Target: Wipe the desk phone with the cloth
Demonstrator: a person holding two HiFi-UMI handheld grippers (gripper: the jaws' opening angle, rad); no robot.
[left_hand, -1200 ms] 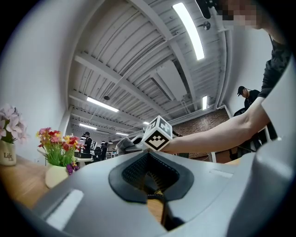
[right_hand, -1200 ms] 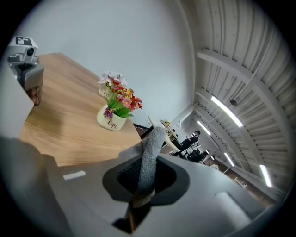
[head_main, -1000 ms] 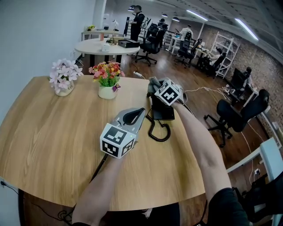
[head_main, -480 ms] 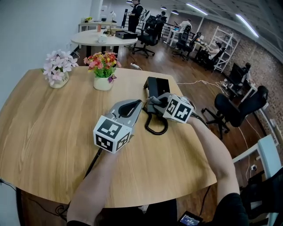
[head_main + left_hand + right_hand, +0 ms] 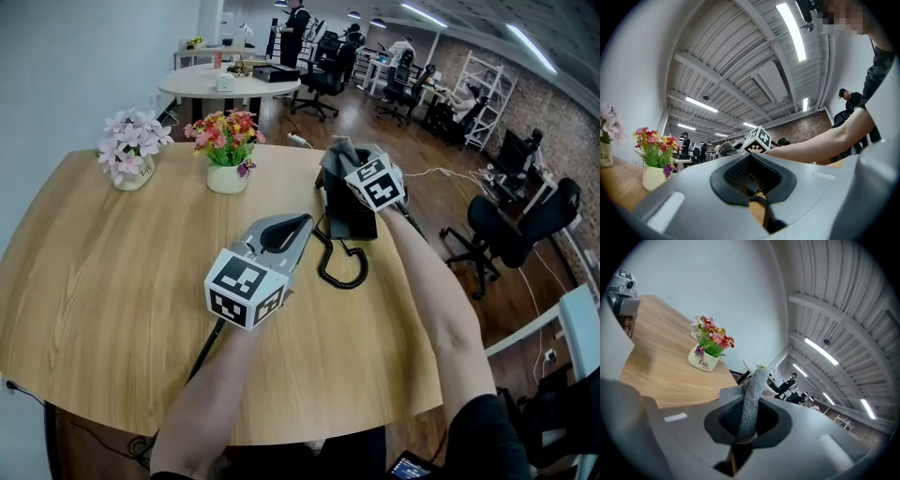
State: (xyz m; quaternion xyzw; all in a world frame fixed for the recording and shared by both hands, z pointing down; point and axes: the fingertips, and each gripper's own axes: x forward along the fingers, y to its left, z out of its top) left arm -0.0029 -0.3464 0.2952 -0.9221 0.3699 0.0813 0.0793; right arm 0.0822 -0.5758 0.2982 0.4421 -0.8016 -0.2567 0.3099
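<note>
Pinching cloth [image 5: 749, 401], right gripper [image 5: 343, 165] over desk phone [image 5: 351, 223], left gripper [image 5: 285, 235] closed nearby

Round wooden counter [image 5: 103, 281], black desk phone [image 5: 354, 220] near its far right edge, coiled cord [image 5: 339, 267] trailing toward the middle, pot of pale pink flowers [image 5: 133, 155] far left, white pot of bright flowers [image 5: 226, 150] near it.

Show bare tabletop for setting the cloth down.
Bare: the table's left half, nearer than the vase and the flower pot, and the near edge below the coiled cord. Crowded: around the desk phone under the right gripper.
</note>
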